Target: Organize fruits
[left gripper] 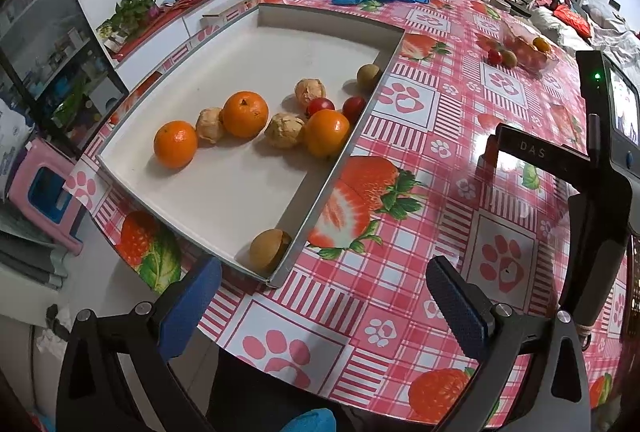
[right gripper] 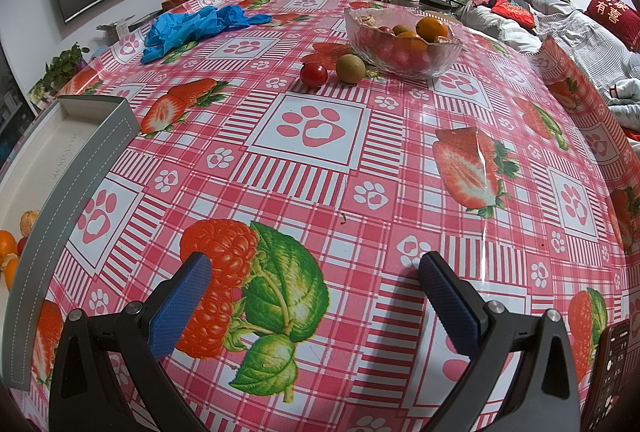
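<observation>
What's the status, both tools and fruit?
Left tool open, empty. Right tool open, empty. Red tomato and brown longan loose beside clear glass bowl. Path unobstructed.

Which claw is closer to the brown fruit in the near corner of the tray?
Left. The left claw hangs open just short of the brown fruit in the tray corner. The right claw, also open, sits over bare tablecloth, past the tray's side.

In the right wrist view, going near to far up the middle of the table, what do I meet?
Right tool open over the printed raspberry, then the big paw print square, then the red tomato beside the brown fruit, then the glass bowl of fruit.
</observation>
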Available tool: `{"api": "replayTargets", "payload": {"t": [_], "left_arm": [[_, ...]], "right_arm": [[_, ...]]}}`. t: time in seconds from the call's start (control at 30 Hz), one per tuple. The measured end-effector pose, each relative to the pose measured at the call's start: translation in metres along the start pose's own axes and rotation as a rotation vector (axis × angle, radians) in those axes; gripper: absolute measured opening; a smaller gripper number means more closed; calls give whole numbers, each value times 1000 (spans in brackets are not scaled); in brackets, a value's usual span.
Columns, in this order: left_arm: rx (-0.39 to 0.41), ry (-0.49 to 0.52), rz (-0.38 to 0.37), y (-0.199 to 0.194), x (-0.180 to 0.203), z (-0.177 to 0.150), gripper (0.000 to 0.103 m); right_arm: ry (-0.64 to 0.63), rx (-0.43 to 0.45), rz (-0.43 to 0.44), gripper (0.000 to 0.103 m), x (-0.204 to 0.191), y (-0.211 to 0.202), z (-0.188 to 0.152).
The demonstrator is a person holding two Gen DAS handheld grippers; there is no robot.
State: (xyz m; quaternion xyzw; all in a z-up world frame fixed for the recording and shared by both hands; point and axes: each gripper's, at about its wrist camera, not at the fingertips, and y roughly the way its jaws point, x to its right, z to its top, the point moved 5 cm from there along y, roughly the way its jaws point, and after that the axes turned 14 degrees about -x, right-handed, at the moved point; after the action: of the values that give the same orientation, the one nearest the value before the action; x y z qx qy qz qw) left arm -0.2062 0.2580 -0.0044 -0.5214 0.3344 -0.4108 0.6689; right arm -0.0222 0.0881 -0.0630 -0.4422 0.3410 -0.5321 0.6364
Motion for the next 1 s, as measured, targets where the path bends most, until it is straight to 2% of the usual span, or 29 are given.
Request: {"api": "replayTargets", "payload": {"t": [0.57,1.0], "left_arm": [[11,2,-13,-1,-2,4,103],[26,-2,-38,-8,-21,11,103]], "right_arm": [[0,0,0,103,0,0,0],[0,0,0,103,0,0,0]]}}
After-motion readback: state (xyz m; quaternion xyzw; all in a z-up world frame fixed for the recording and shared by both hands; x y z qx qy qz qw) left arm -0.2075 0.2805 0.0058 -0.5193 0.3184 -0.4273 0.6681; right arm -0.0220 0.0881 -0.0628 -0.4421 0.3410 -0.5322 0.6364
